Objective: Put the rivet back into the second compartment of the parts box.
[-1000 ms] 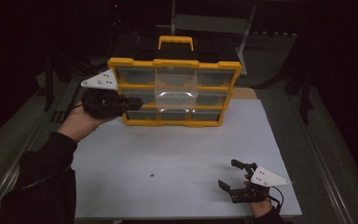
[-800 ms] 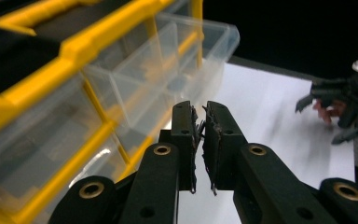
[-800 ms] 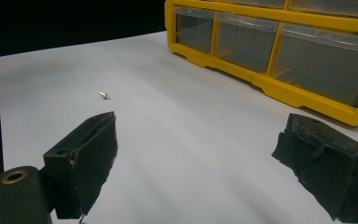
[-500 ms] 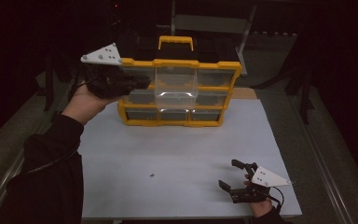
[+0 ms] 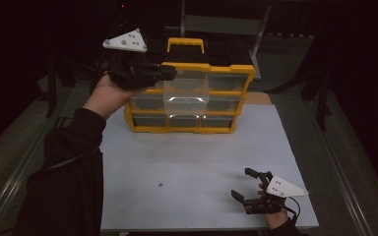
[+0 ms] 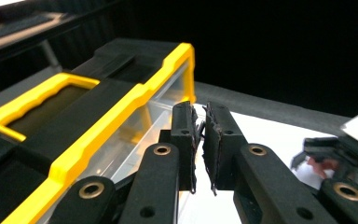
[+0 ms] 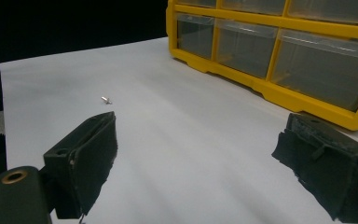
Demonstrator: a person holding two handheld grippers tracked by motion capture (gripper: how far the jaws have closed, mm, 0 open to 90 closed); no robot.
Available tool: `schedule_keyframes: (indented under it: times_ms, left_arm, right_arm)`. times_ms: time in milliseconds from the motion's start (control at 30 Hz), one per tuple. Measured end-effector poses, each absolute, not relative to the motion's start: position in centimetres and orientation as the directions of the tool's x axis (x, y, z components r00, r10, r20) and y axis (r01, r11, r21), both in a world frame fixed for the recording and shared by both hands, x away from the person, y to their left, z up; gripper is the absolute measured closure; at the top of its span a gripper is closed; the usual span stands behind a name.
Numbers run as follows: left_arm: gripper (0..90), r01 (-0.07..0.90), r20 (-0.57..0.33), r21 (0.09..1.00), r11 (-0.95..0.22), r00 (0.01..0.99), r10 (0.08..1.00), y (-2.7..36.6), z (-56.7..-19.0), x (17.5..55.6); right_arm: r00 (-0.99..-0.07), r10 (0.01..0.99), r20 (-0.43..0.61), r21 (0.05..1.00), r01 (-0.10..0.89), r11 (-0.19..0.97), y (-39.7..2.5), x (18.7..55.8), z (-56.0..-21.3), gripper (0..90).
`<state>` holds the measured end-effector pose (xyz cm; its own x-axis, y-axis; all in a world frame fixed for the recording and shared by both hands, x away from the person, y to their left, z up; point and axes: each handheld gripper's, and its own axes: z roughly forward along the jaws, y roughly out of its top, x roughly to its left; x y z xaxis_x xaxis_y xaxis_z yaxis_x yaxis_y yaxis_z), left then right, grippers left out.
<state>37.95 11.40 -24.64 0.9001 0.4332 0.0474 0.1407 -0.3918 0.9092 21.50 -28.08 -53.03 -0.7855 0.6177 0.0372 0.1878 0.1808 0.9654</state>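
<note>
While the yellow organizer (image 5: 189, 98) stands upright at the far side of the desk (image 5: 197, 167), its carry handle (image 5: 185, 45) on top and its clear drawers facing the person, the left tool (image 5: 170, 73) is raised at the organizer's upper left corner. From the left gripper view, that tool (image 6: 199, 140) has its two jaws drawn almost together with only a thin slit between the pads and nothing held in it, poised just above the organizer's yellow top edge (image 6: 121, 112). One clear middle drawer (image 5: 185, 91) juts out from the organizer's front. Well in front of the organizer, near the desk's near right corner, the right tool (image 5: 243, 183) rests low with its jaws spread wide and empty. A small screw (image 7: 105, 99) lies on the white desk, well in front of the organizer toward its left end.
</note>
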Motion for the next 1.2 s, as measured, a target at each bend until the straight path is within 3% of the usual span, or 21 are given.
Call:
schedule_keyframes:
  times_ms: [300,533,1200]
  left_arm:
    - [80.8,0.189,0.019,0.903,-0.386,0.88,0.475,9.2,-25.8,38.9]
    - [80.8,0.259,0.027,0.848,-0.462,0.85,0.526,7.5,-26.7,39.7]
    - [80.7,0.352,0.023,0.727,-0.589,0.845,0.534,5.8,-28.3,41.1]
  right_arm:
    - [-0.786,0.618,0.04,0.963,0.194,0.185,-28.1,21.5,-53.1,10.5]
    - [-0.786,0.617,0.043,0.962,0.199,0.187,-28.0,21.6,-53.1,10.5]
    - [-0.782,0.621,0.047,0.959,0.21,0.192,-28.1,21.7,-53.3,10.5]
